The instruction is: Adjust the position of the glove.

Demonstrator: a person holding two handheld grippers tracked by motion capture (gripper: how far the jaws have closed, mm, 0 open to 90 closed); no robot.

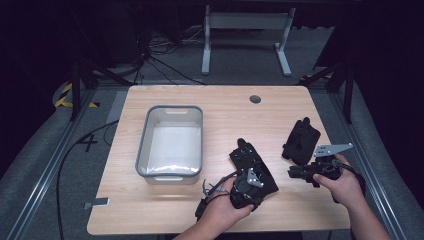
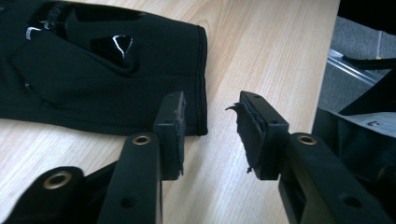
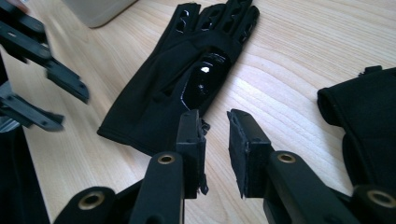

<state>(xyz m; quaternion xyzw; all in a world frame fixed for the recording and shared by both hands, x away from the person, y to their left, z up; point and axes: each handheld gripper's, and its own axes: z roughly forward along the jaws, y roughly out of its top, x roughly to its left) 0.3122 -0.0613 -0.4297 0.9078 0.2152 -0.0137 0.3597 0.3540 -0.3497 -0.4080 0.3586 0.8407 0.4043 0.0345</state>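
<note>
so the whole thing here comes down to where the near glove lies relative to the two grippers. it's flat on the table, just right of the grey bin, long axis running from its fingers at the far-left end down to the cuff at the near-right end.

the left gripper sits right at that cuff end, so i'd say it's the nearer one. in the left gripper view its jaws stand apart with bare wood between them, and the cuff edge of the glove is just beside the left pad, not between the pads. nothing clamped.

the right gripper points in from the right side of the same glove. in the right gripper view its jaws are also apart and empty, with the glove's cuff side just past the left jaw tip.

the second glove lies bunched up farther right and a bit farther away, just beyond the right hand.

my guess: the next grab needs one of the jaws shifted sideways over the cuff hem.
</note>
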